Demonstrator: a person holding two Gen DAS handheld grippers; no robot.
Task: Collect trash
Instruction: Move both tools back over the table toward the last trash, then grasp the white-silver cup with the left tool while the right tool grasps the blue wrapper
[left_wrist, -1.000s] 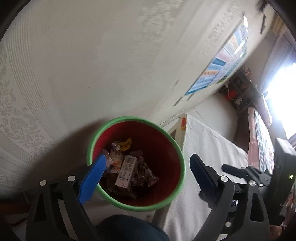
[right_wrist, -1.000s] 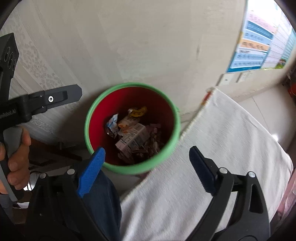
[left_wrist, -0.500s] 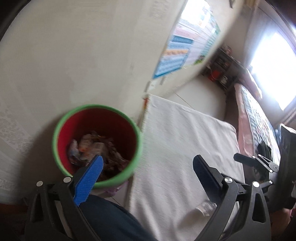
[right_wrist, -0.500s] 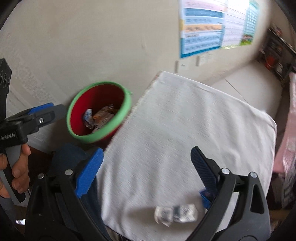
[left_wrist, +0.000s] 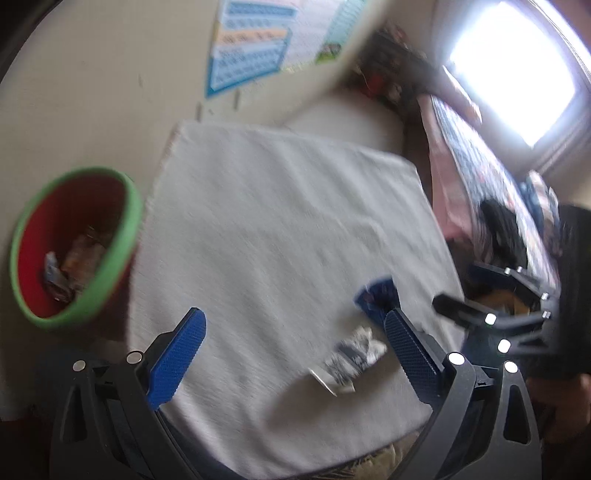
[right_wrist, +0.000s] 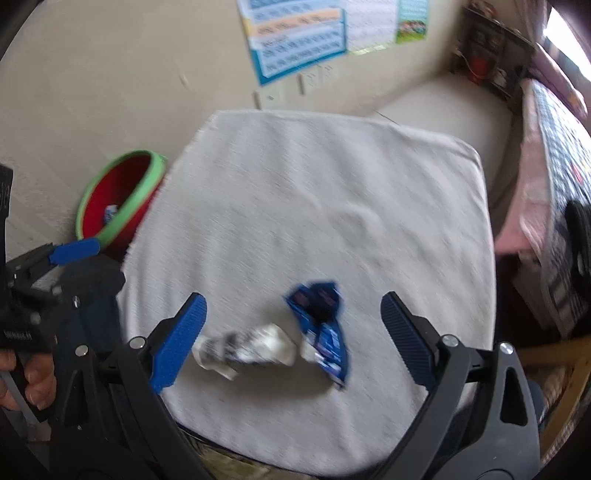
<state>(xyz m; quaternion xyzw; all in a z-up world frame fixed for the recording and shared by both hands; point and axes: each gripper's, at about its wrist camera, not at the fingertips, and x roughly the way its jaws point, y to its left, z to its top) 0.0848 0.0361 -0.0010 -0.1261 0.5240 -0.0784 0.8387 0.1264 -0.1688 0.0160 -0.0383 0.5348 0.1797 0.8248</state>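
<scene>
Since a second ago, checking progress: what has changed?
Both tools, left and right, swung from over the bin to the cloth, facing two wrappers, white and blue. Unchanged: both open, empty; bin's trash in place.

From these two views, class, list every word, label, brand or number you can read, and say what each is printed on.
None can be read.
Wall poster: blue and orange rows of print, too blurred.
Blue wrapper on the white cloth: light patches of print, blurred.
White wrapper: dark markings, unreadable.
Trash in the red bin: printed packets, smeared.
Other tool's handle, left edge of the right view: white lettering, too blurred.
</scene>
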